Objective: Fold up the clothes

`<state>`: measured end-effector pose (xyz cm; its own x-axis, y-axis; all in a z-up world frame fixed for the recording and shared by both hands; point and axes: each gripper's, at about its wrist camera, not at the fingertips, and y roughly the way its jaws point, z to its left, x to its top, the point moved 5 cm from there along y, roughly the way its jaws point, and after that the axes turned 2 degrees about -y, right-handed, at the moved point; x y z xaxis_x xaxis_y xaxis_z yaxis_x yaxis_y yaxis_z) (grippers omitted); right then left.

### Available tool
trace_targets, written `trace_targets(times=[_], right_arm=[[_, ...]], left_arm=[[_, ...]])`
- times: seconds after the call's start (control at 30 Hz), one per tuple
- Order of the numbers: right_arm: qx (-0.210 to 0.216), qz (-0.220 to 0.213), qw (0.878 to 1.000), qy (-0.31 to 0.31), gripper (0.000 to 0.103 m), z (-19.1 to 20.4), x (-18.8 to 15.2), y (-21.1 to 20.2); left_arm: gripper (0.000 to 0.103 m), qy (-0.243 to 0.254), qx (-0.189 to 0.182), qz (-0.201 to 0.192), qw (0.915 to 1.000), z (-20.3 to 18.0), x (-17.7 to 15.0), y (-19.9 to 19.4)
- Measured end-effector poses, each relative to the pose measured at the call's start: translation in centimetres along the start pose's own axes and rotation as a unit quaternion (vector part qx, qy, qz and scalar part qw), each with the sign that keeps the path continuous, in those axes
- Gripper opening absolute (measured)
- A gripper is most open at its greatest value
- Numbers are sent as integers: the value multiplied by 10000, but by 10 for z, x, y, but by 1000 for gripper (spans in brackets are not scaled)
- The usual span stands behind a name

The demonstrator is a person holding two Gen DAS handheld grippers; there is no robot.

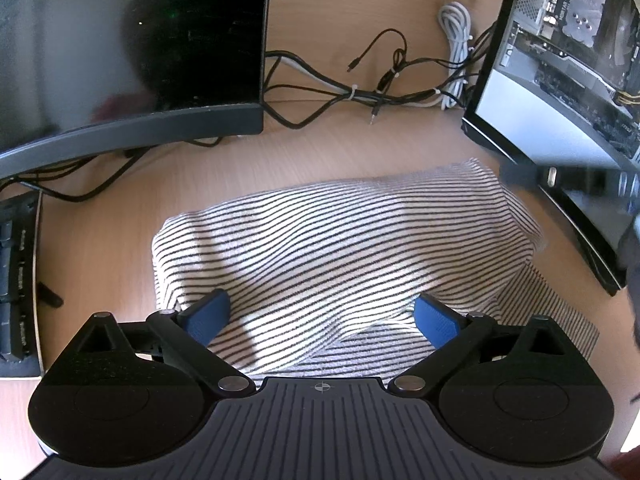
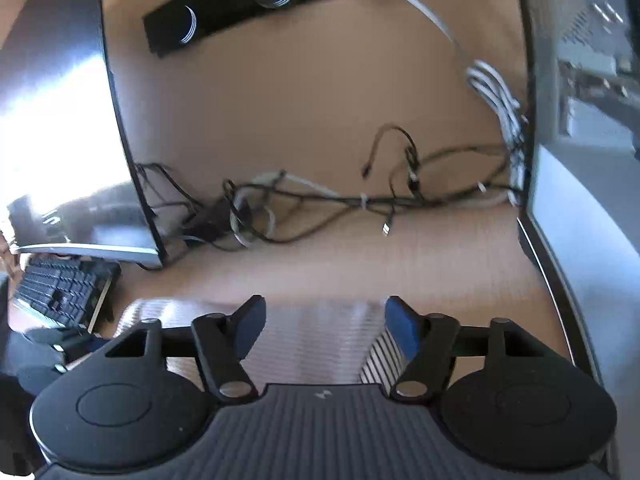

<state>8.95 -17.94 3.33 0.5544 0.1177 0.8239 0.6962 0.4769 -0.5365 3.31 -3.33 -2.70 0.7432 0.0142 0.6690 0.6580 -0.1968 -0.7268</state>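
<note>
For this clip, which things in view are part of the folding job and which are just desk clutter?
Part of the job:
striped garment, partly folded on the desk
left claw, open above it
right claw, open at its edge

Just lying about:
monitor
computer case
tangle of black cables
coiled white cable
keyboard

The left gripper (image 1: 322, 316) was matte black, with two round flat housings flanking a ribbed central plate that carried a small crosshair mark. Slim black link arms ran forward from silver pivot pins to blue fingers (image 1: 208, 318) with finely textured faces. The right gripper (image 2: 324, 330) had the same build: black discs, ribbed plate with a small pale mark, silver pins, blue fingers (image 2: 402, 326).
</note>
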Motion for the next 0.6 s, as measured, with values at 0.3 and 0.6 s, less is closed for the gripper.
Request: trace_targets(times=[0.3,0.6], right_arm=[[84,604,9978,-277,74,12,-37,39],[114,642,9966,-506,76,15,-43,37]], left_arm=[[103,18,-12,-18,10000,0,0,-1],[103,46,68,-30,10000,-3,0,1]])
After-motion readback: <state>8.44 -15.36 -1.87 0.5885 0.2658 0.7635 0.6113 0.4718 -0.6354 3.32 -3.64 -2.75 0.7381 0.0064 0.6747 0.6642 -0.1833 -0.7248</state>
